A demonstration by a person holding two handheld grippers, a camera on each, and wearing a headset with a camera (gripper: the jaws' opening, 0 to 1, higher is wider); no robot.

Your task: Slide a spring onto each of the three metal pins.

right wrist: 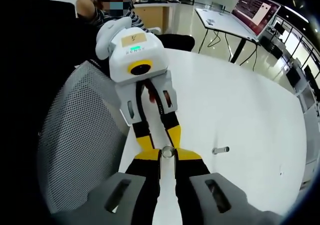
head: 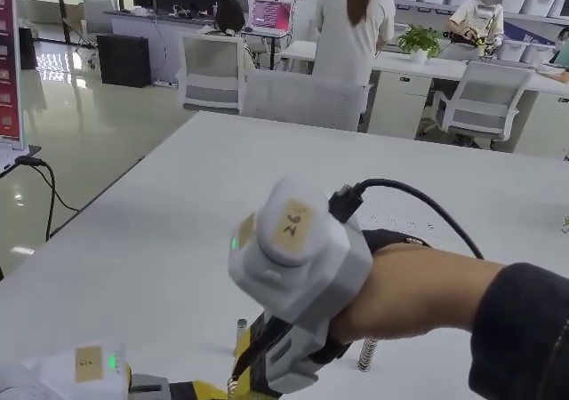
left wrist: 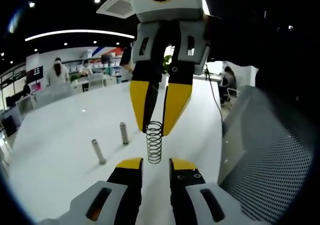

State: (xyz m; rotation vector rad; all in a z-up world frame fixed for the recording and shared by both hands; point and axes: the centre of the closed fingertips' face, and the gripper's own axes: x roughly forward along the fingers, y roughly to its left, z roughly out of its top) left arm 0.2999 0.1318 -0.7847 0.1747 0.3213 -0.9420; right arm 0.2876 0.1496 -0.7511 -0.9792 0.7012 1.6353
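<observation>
A steel spring (left wrist: 154, 144) stands upright over the white table. My right gripper (left wrist: 155, 130) comes down from above, its yellow fingertips shut on the spring's top coil. In the right gripper view the spring (right wrist: 168, 151) shows end-on as a ring just past my right gripper (right wrist: 168, 157). My left gripper (left wrist: 156, 162) is open, its jaws either side of the spring's lower end with a small gap. Two upright metal pins (left wrist: 124, 133) (left wrist: 98, 151) stand to the left. In the head view, one pin (head: 241, 329) rises beside the right gripper (head: 236, 384).
Another spring (head: 366, 354) stands on the table under the person's forearm. A mesh chair back (right wrist: 80, 130) is close beside the table edge (left wrist: 222, 135). Office chairs, desks and people are far behind the table (head: 267, 178).
</observation>
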